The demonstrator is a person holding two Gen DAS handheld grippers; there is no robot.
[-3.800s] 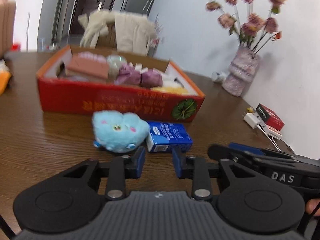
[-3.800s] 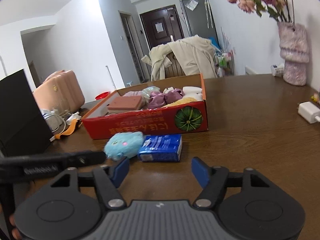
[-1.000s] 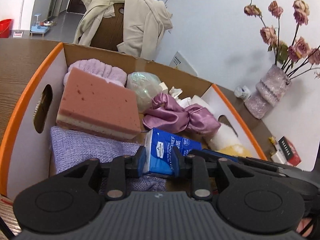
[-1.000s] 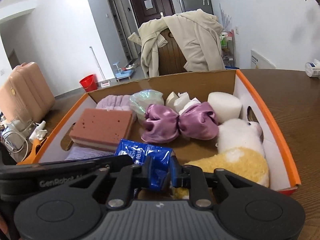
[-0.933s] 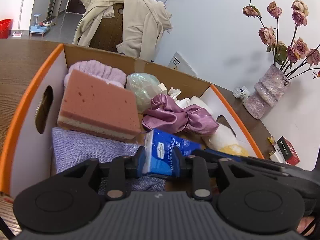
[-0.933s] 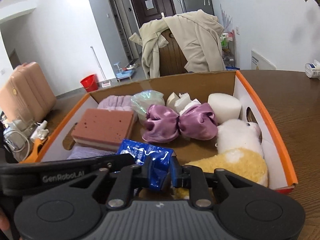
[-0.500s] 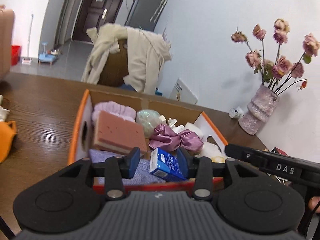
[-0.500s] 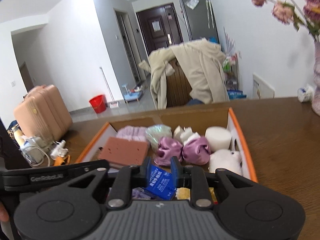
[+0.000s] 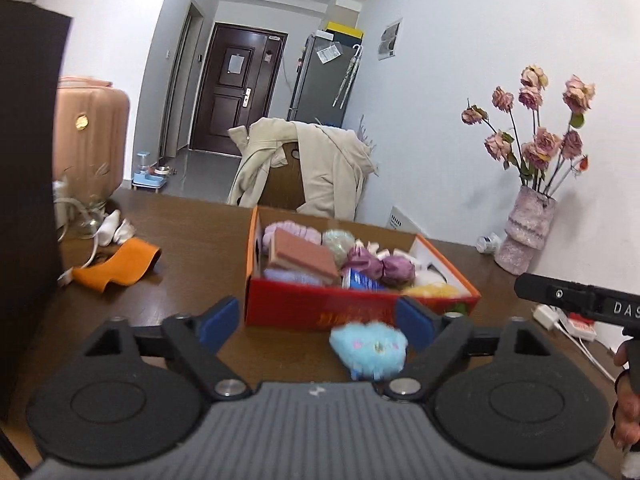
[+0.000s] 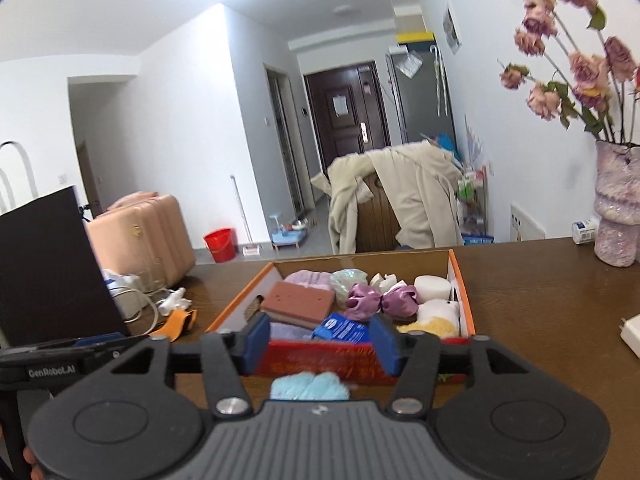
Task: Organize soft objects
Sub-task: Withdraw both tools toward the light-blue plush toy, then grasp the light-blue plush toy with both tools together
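Observation:
The red and orange cardboard box [image 9: 320, 312] [image 10: 352, 362] stands on the brown table with several soft things inside. The blue tissue pack [image 9: 362, 281] [image 10: 342, 330] lies in its front part, free of both grippers, beside a pink sponge [image 9: 304, 258] [image 10: 302, 302] and a purple bow [image 9: 380, 266] [image 10: 380, 300]. A light blue plush toy [image 9: 370, 348] [image 10: 308, 386] sits on the table in front of the box. My left gripper [image 9: 320, 324] hovers back from the box, jaws opening, nothing between them. My right gripper [image 10: 320, 338] is likewise opening and empty.
An orange cloth [image 9: 116, 266] and white cables [image 10: 160, 300] lie left of the box. A dark upright box [image 10: 44, 264] stands at far left. A vase of dried roses [image 9: 526, 232] [image 10: 616, 216] and a white charger [image 10: 632, 332] are at right. A coat-draped chair [image 9: 304, 168] is behind the table.
Both grippers let go of the blue tissue pack inside the box, pulled back and up away from the box, and their jaws widened. The pack stays in the box.

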